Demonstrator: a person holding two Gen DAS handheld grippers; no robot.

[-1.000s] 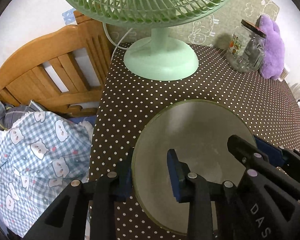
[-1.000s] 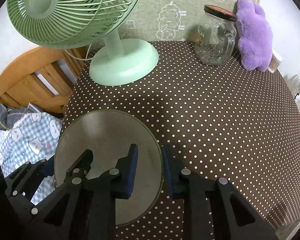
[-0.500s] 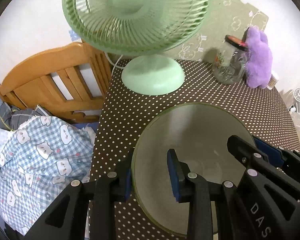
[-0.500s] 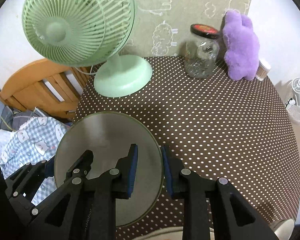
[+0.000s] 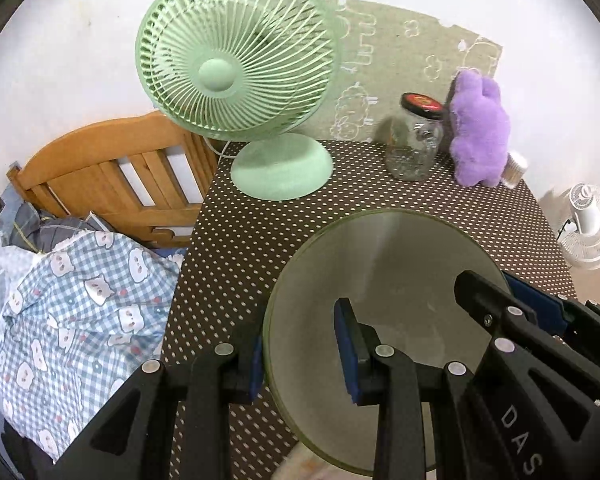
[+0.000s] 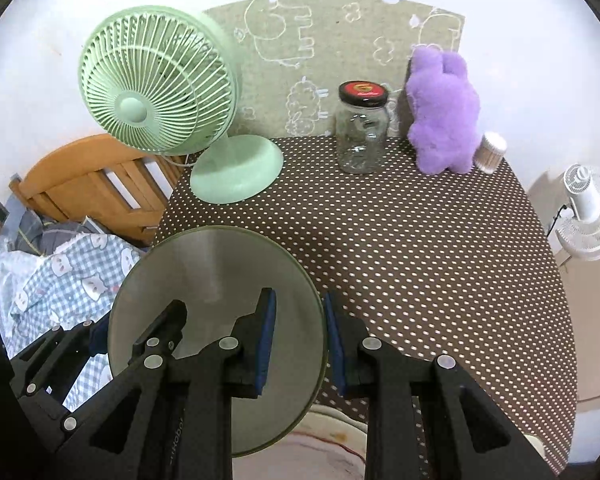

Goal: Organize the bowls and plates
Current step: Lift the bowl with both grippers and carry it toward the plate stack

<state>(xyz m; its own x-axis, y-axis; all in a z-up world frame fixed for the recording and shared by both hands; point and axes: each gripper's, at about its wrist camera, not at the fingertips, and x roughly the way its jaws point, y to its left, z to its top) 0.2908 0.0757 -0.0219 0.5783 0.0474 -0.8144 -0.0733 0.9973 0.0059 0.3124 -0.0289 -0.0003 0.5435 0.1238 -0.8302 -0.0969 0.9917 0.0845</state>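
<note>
- While both grippers pinch it, the plate (image 5: 384, 276) hangs flat above the counter (image 6: 420, 248).
- Left gripper (image 5: 300, 352) clamps its left rim — right gripper (image 6: 298, 336) clamps the right rim.

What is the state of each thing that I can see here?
Plate: held above the table, gripped on opposite rims by both claws.
Left claw: shut on plate.
Right claw: shut on plate.
Jar: upright, lid on.
Green fan: upright on the table.

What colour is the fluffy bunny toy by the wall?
The fluffy plush bunny toy is purple, light lilac all over. It shows best in the right wrist view.
</note>
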